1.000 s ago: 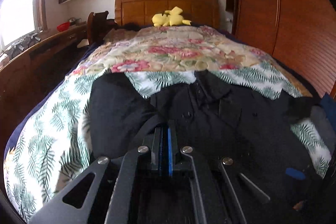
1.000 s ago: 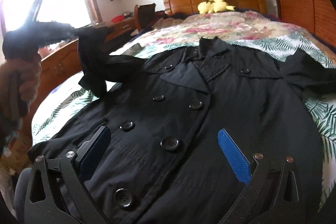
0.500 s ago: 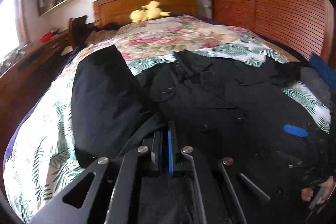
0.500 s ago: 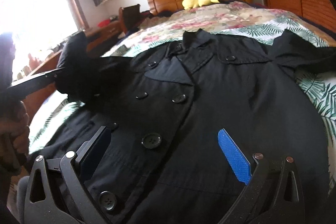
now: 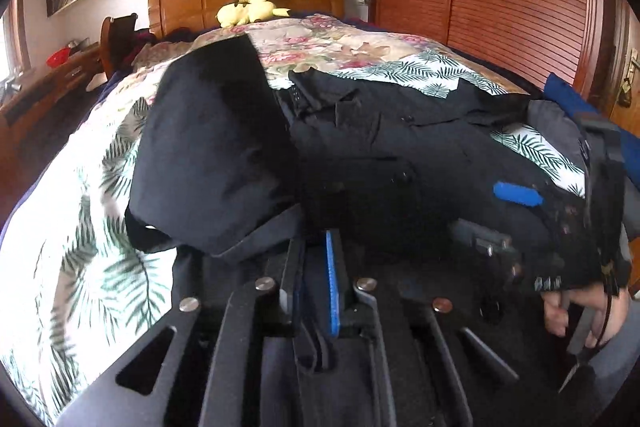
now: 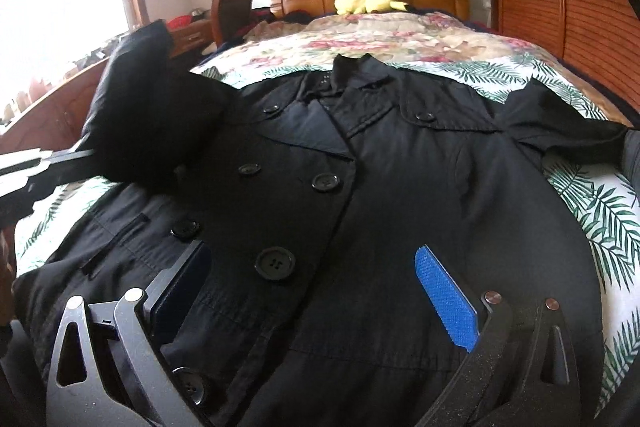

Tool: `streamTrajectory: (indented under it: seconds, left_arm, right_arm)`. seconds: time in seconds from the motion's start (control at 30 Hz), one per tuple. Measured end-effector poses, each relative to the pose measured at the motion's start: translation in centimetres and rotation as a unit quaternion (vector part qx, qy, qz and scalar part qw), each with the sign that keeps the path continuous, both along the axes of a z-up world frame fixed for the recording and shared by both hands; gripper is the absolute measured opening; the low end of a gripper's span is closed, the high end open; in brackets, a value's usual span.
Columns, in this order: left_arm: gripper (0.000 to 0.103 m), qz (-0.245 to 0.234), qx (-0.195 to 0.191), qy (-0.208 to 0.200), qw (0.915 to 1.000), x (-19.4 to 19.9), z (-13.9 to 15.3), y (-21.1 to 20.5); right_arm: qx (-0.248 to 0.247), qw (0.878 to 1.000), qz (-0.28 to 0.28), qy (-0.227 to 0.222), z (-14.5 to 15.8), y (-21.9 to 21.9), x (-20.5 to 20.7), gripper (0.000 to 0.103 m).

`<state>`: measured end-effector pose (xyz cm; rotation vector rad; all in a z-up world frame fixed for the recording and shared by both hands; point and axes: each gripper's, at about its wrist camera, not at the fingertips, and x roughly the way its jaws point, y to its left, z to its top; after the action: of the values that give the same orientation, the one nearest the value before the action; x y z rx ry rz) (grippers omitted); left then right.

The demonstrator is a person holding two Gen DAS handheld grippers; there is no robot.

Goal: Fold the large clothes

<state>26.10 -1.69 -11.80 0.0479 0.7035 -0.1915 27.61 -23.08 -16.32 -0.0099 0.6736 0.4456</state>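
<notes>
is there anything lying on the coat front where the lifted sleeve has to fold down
Nothing visible does. The left hand-held gripper grips the sleeve; the coat front shows only its buttons. The open right hand-held gripper hovers near the hem.

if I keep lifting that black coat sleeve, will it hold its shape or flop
Probably flop: the sleeve already droops in soft folds where the left gripper pinches it. It looks fairly thick, so likely heavyish and apt to drag the coat. The matte fabric seems unlikely to slip.
</notes>
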Motion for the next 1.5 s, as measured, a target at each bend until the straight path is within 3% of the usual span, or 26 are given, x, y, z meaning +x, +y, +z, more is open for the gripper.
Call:
streamTrajectory:
  seconds: [0.2,0.47,0.6,0.77,1.2,1.37,1.5]
  left_arm:
    - [0.018,-0.007,0.001,-0.006,1.0000,-3.1,-0.8,0.3]
    - [0.033,0.001,-0.020,-0.035,0.9992,-6.9,0.5,2.4]
    - [0.034,0.018,-0.033,-0.053,0.9979,-8.2,1.1,4.2]
    - [0.034,0.056,-0.022,-0.083,0.9947,-9.3,1.0,6.8]
    - [0.034,0.086,-0.058,-0.088,0.9907,-10.6,-1.1,13.0]
    - [0.034,0.092,-0.057,-0.092,0.9899,-11.2,-1.5,14.4]
    - [0.034,0.097,-0.062,-0.089,0.9893,-11.2,-1.5,15.1]
  right_arm:
    - [-0.005,1.000,-0.001,0.002,-0.1,0.2,0.1,0.103]
    - [-0.006,1.000,-0.004,-0.003,-0.2,0.1,0.0,0.103]
    - [-0.019,1.000,-0.004,-0.003,-0.2,0.5,0.1,0.103]
    - [-0.050,0.999,-0.006,-0.005,-0.4,1.5,0.0,0.103]
    - [-0.136,0.991,0.002,-0.015,0.0,4.5,-0.4,0.103]
    - [-0.110,0.993,0.027,-0.024,3.1,7.2,-1.1,0.103]
    - [-0.094,0.992,0.074,-0.026,4.9,11.9,-1.9,0.103]
